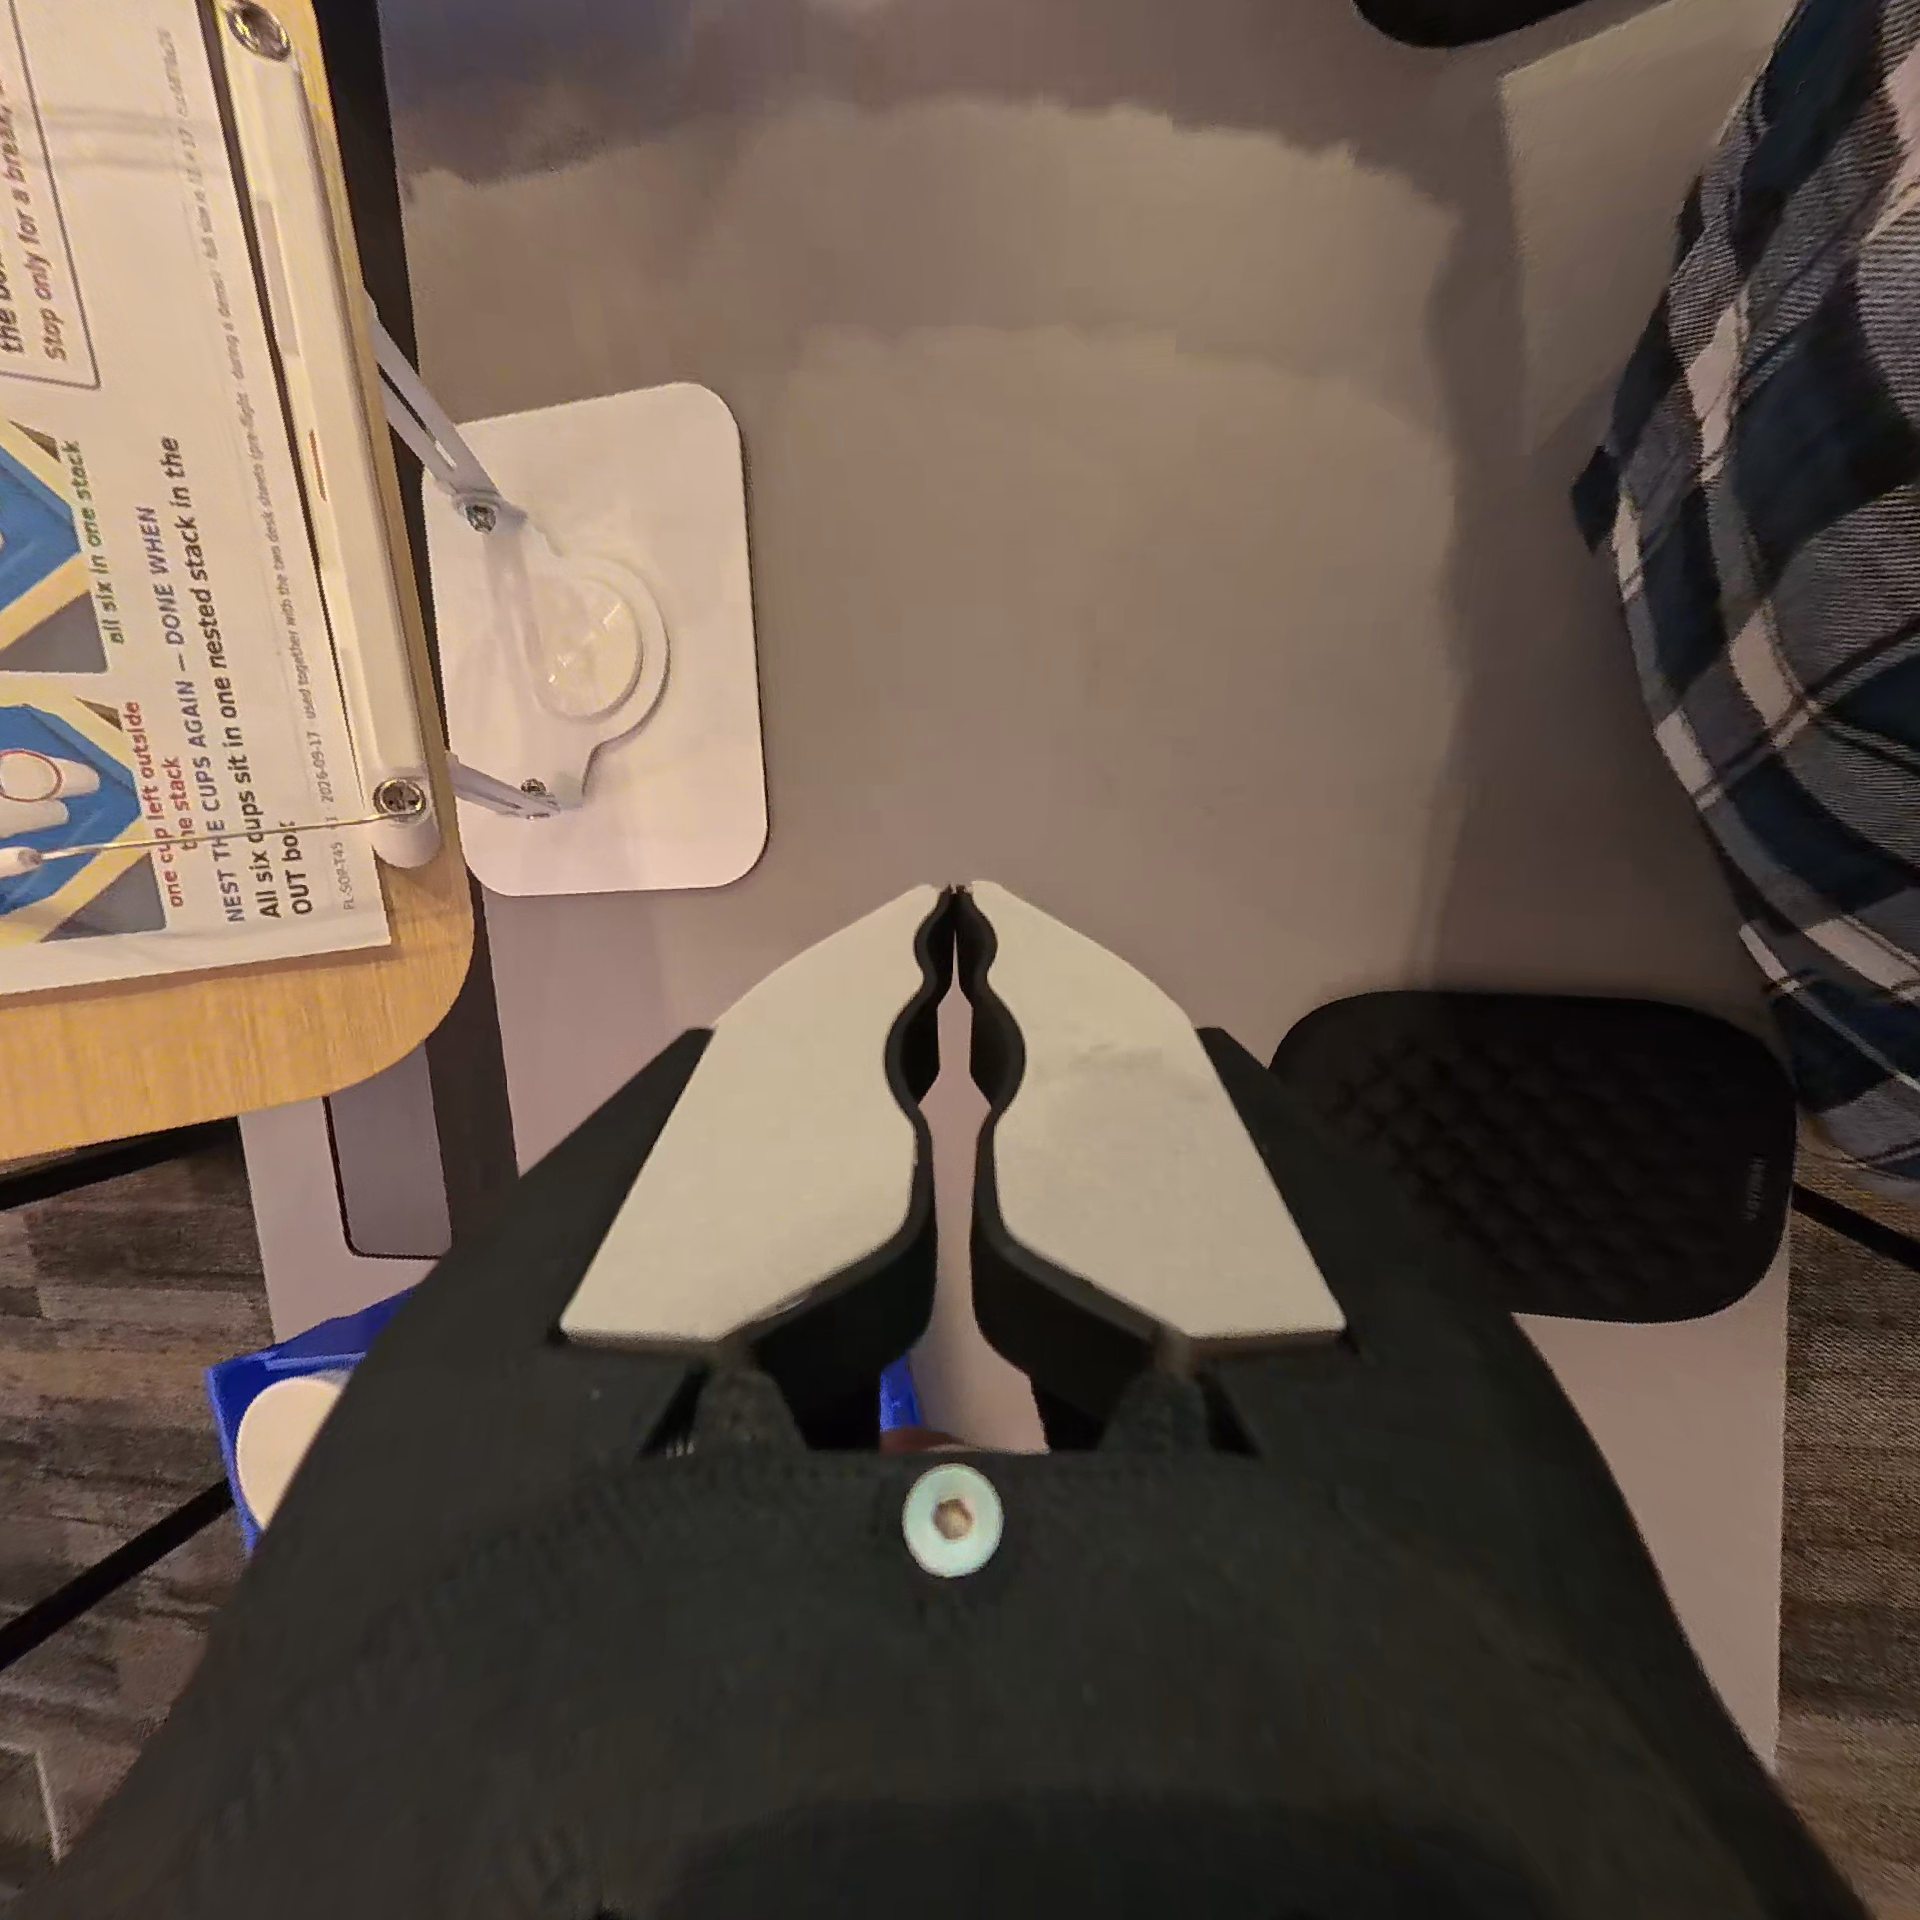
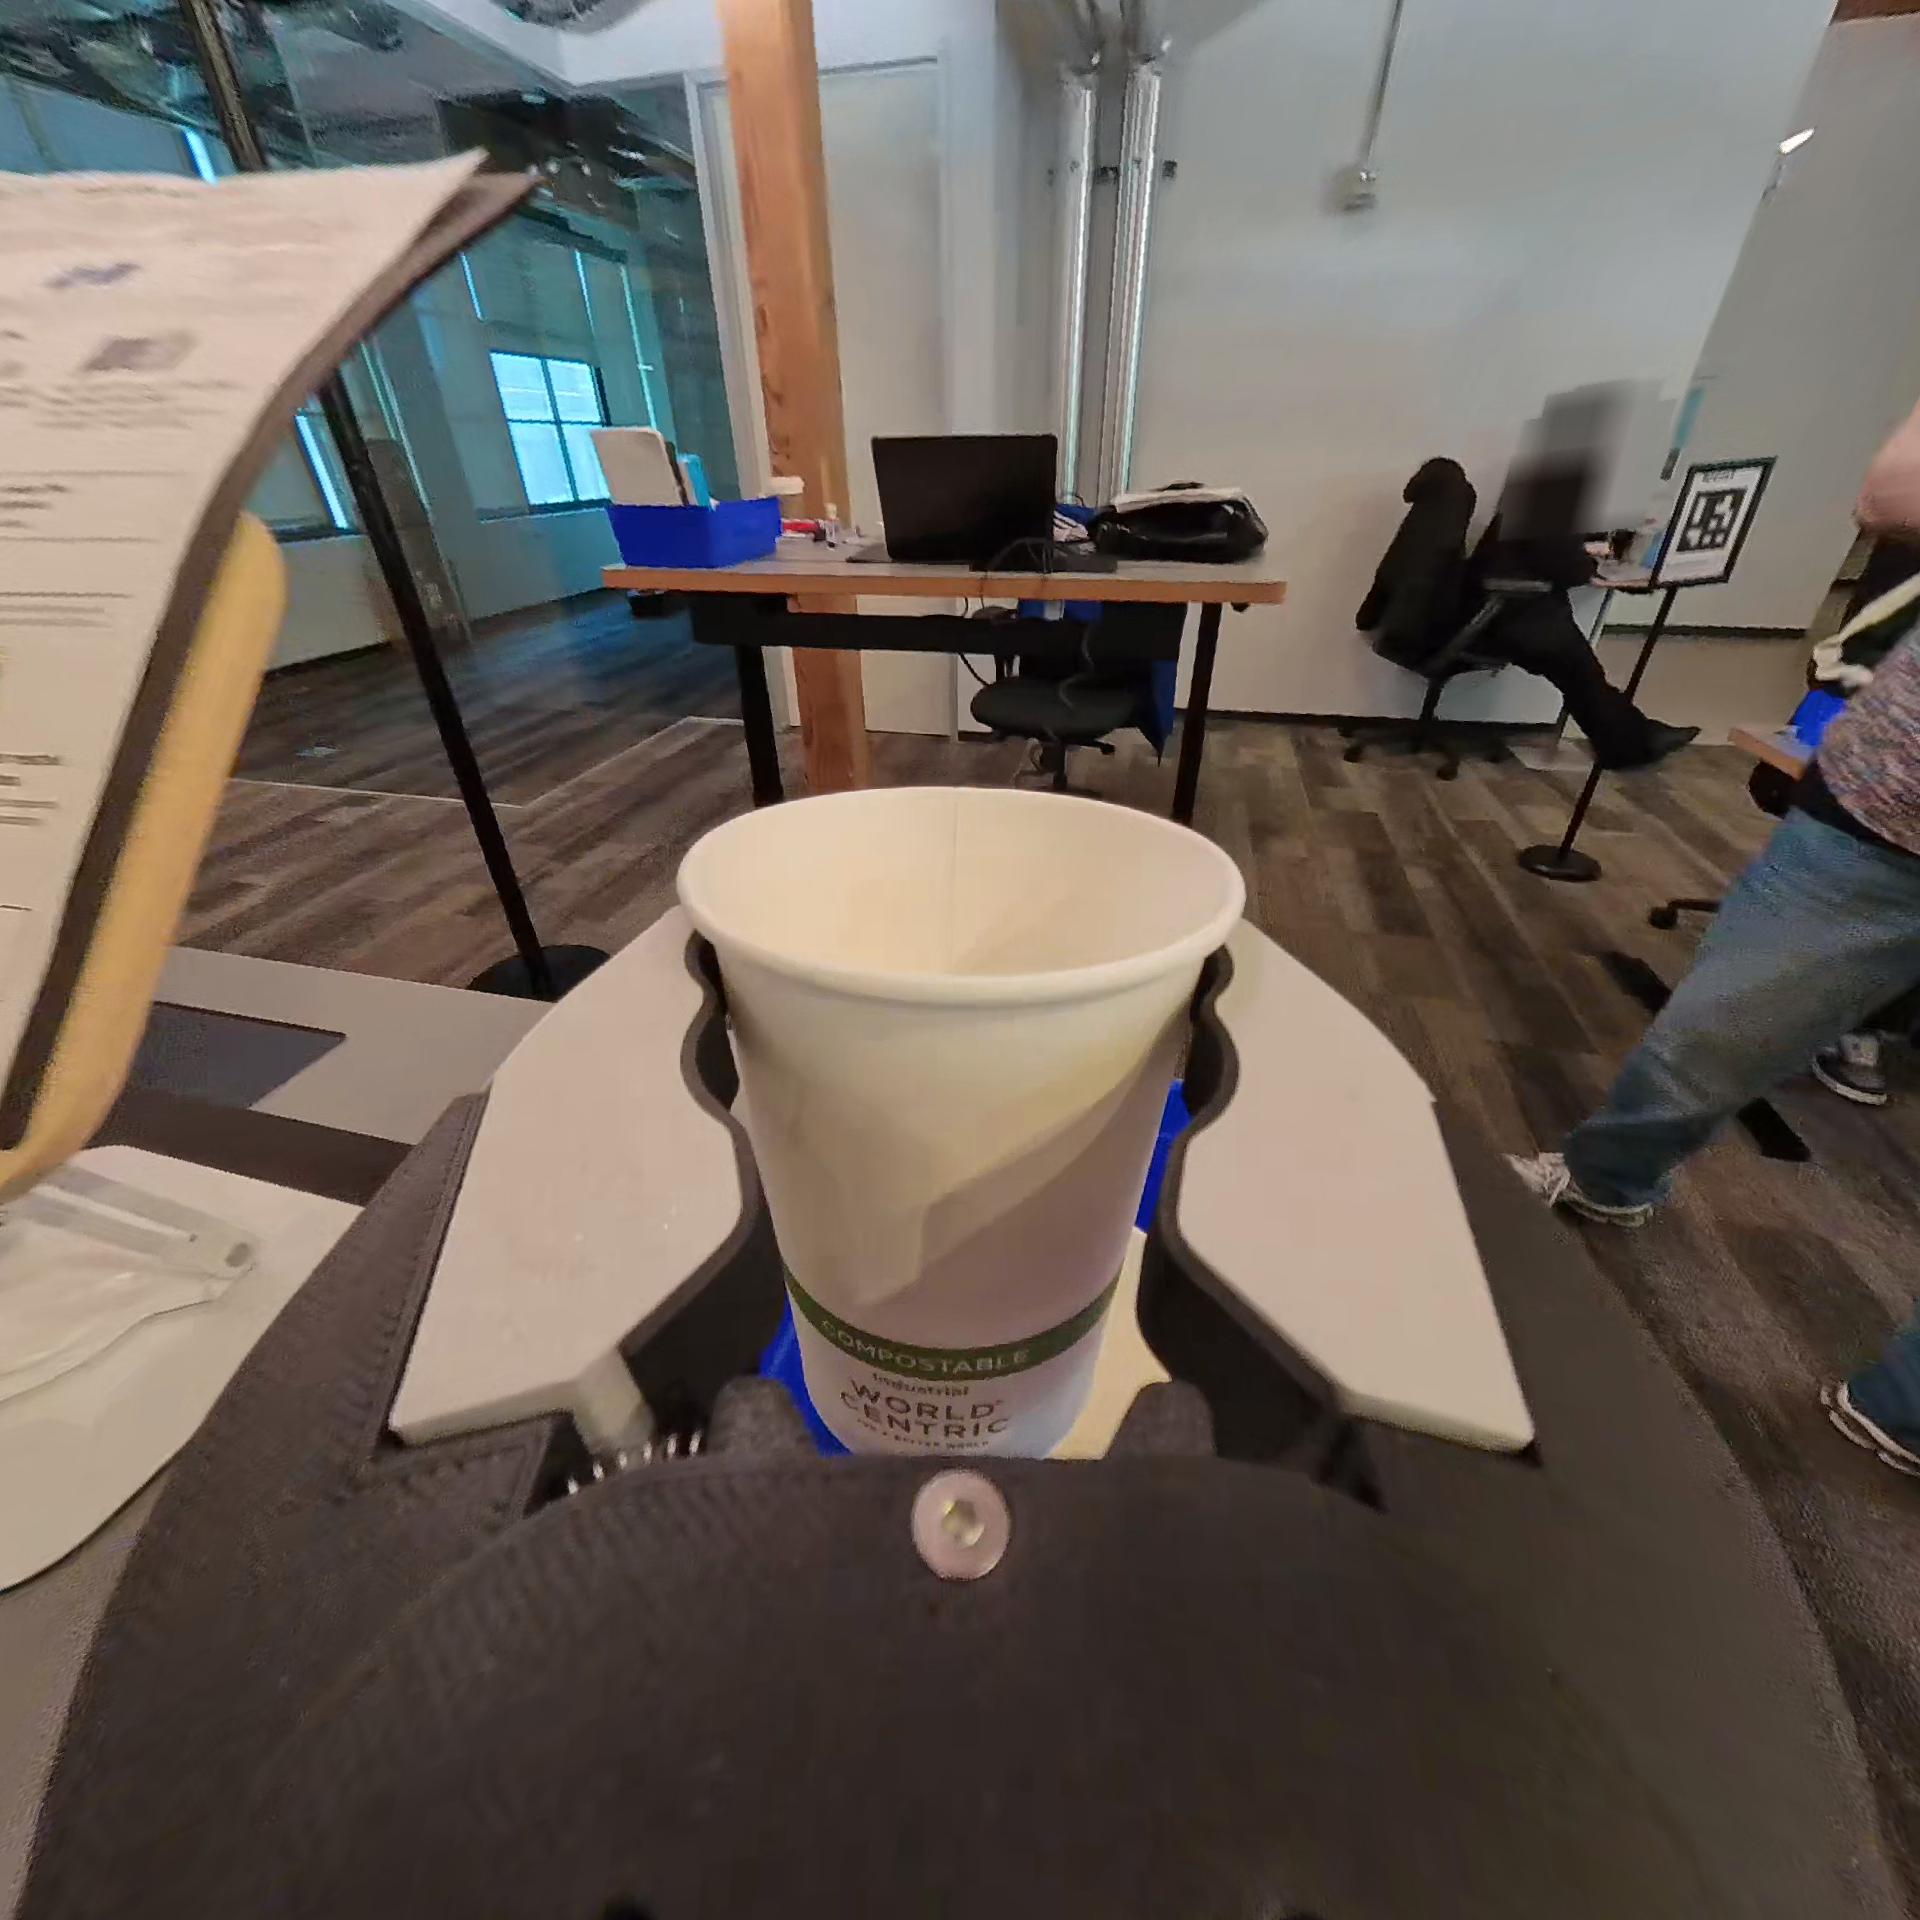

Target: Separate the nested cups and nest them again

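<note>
Grey tabletop below; wood-plank floor beyond, desk behind.

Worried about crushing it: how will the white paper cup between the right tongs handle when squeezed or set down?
The paper cup looks thin-walled and empty, so probably light and easily dented; the right tongs grip just below its rolled rim, likely the stiffest part. Tall with a narrow base, it may tip if nudged.
</note>
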Tool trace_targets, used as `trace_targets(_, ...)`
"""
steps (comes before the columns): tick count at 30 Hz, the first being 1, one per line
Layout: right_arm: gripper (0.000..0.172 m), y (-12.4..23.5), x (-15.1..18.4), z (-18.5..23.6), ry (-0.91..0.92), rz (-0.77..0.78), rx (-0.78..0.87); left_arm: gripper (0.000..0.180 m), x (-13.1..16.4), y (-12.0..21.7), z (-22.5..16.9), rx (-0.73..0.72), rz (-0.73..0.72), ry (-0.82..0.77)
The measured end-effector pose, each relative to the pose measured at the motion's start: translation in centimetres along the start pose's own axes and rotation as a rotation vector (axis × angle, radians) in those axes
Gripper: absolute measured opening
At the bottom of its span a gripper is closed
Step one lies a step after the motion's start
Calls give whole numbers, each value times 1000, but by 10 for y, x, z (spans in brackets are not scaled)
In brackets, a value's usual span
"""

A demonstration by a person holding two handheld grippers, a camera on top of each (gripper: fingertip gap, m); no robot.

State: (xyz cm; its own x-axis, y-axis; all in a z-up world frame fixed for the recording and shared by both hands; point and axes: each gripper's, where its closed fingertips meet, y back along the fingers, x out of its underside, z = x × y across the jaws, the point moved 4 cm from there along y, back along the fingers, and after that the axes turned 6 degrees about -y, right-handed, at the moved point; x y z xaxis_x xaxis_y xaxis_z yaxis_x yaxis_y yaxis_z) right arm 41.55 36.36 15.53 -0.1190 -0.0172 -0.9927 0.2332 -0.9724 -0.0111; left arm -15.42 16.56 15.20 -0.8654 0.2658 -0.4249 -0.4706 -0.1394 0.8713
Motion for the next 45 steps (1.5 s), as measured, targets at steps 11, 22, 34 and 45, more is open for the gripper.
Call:
trace_targets(11, 88, -23, 53, -25, 2, 115, 82, 0, 14, -2, -2, 3, 53, 38)
trace_targets(22, 119, -15, 82, -25, -29, 333, 160, 1, 22, 0, 3, -10, 67, 58)
trace_targets(34, 104, 46, 40, 67, 102, 226, 36, 24, 82, 14, 24, -201, 161, 289)
trace_targets(45, 102, 79, 38, 175, 157, 257, -171, 57, 246, 27, 92, -542, 395, 564)
